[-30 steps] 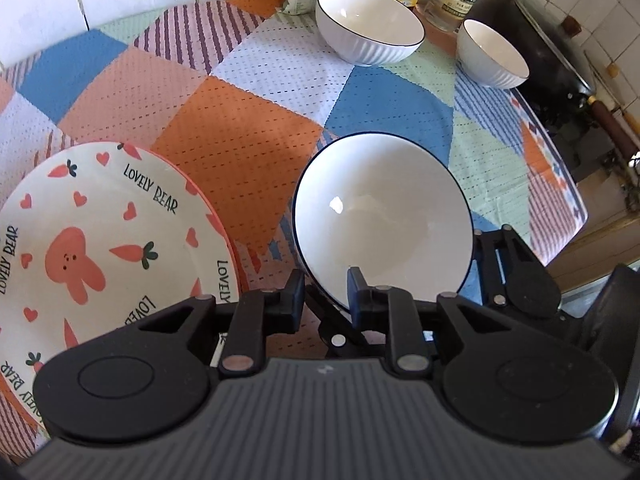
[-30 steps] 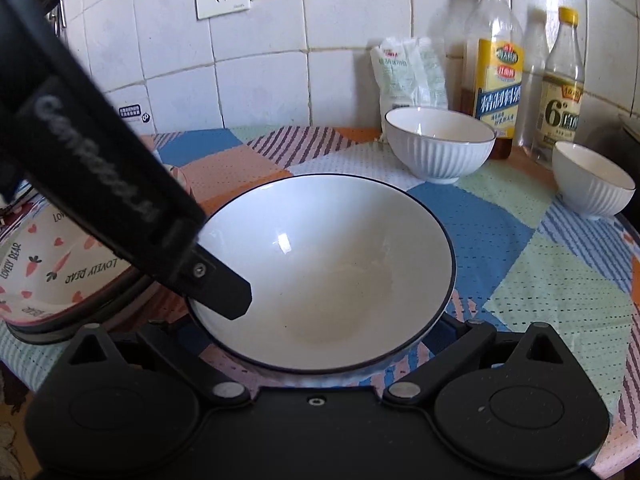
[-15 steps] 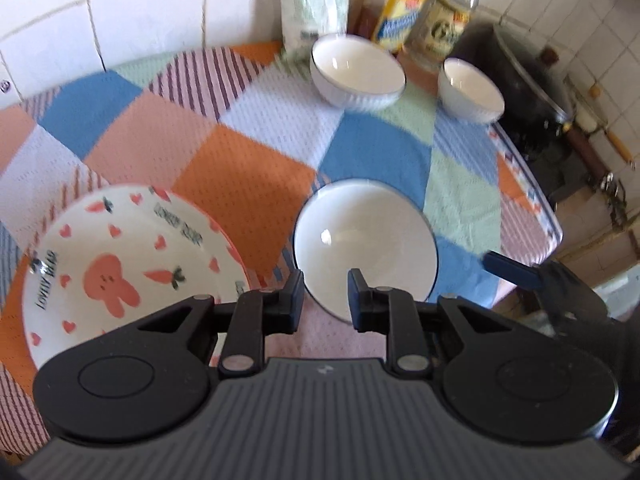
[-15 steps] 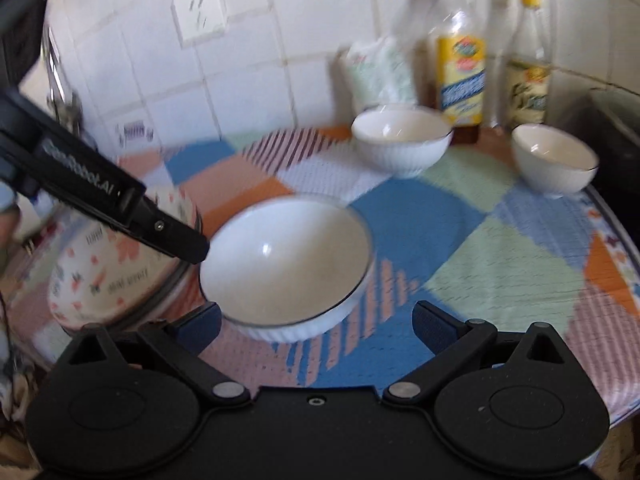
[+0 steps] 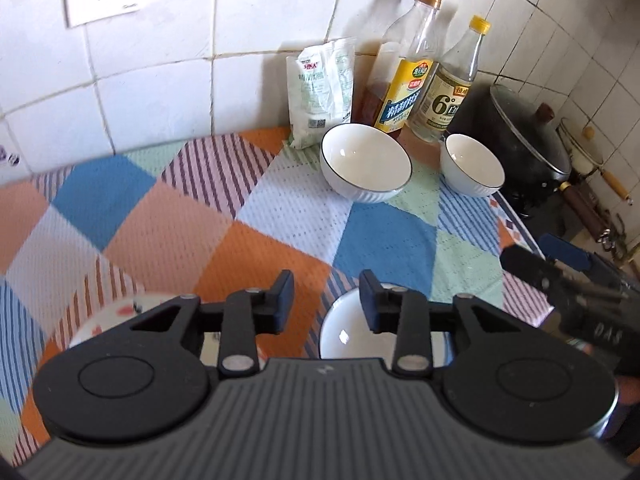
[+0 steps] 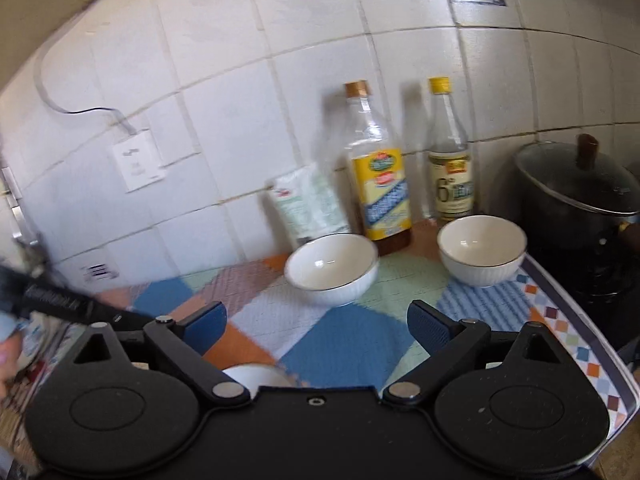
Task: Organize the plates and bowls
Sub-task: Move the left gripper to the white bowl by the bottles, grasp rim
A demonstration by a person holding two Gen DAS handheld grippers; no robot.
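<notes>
From the left wrist, the near bowl point(image 5: 340, 332) sat on the patchwork tabletop point(image 5: 256, 256) just below the left gripper point(image 5: 325, 296), with the rabbit plate point(image 5: 120, 316) mostly hidden to its left. The jaws had just been opening and stood partly apart with only cloth between them, touching nothing. The big bowl point(image 5: 366, 168) and the small bowl point(image 5: 474, 170) waited near the bottles point(image 5: 404, 100). I judged the next step to be fetching one of those bowls for stacking: it would go best approached from above the rim, one finger inside and one outside, clear of the bottles. The right gripper point(image 5: 540, 260) showed at the right edge.

From the right wrist, the right gripper point(image 6: 316, 324) stood wide apart and empty, aimed toward the big bowl point(image 6: 332, 268), with the small bowl point(image 6: 482, 248) beside the dark pot point(image 6: 580, 208). A sliver of the near bowl point(image 6: 256, 376) lay beneath it.
</notes>
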